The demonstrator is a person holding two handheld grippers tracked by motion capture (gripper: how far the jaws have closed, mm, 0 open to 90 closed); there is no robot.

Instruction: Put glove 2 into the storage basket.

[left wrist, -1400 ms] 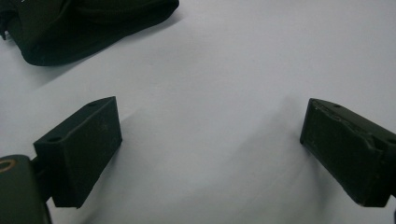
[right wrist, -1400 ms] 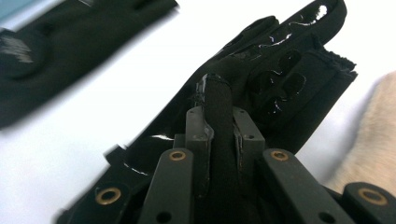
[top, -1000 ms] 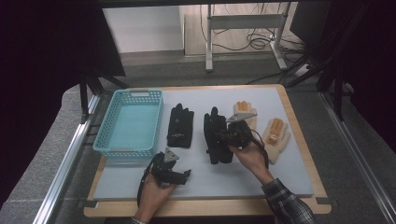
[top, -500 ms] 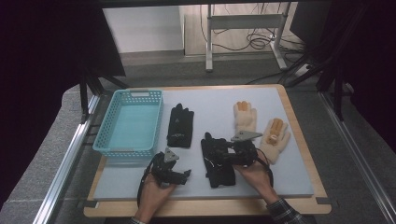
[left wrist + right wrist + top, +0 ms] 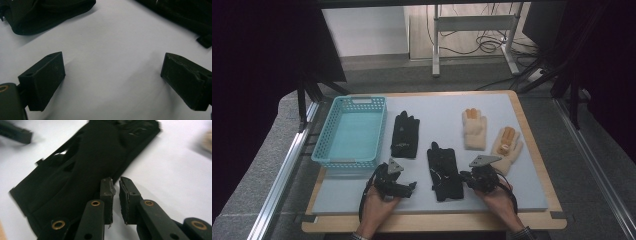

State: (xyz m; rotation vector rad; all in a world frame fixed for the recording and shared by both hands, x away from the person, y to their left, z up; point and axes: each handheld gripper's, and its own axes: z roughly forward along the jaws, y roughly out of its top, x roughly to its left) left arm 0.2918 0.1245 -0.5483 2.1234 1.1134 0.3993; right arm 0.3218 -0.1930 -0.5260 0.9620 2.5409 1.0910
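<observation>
One black glove (image 5: 443, 170) (image 5: 82, 165) lies palm-flat near the front of the mat. Its right edge runs beside my right gripper (image 5: 465, 178) (image 5: 116, 181). That gripper's jaws have just been closing and now stand almost together, with nothing seen between the pads. A second black glove (image 5: 405, 134) (image 5: 45, 15) lies farther back, next to the basket. My left gripper (image 5: 408, 188) (image 5: 112, 82) rests low over bare mat at the front left, jaws wide apart and empty. Two tan gloves (image 5: 474, 129) (image 5: 507, 144) lie at the right.
A light blue basket (image 5: 362, 99) stands empty at the mat's left. The pale mat (image 5: 437, 107) covers a wooden board (image 5: 532, 145) whose edges show all round. Metal rails run along both sides of the table.
The nearer black glove has slid toward the front edge with my right gripper, which came down and back. The right jaws opened off the glove and closed again. The left gripper stayed put.
</observation>
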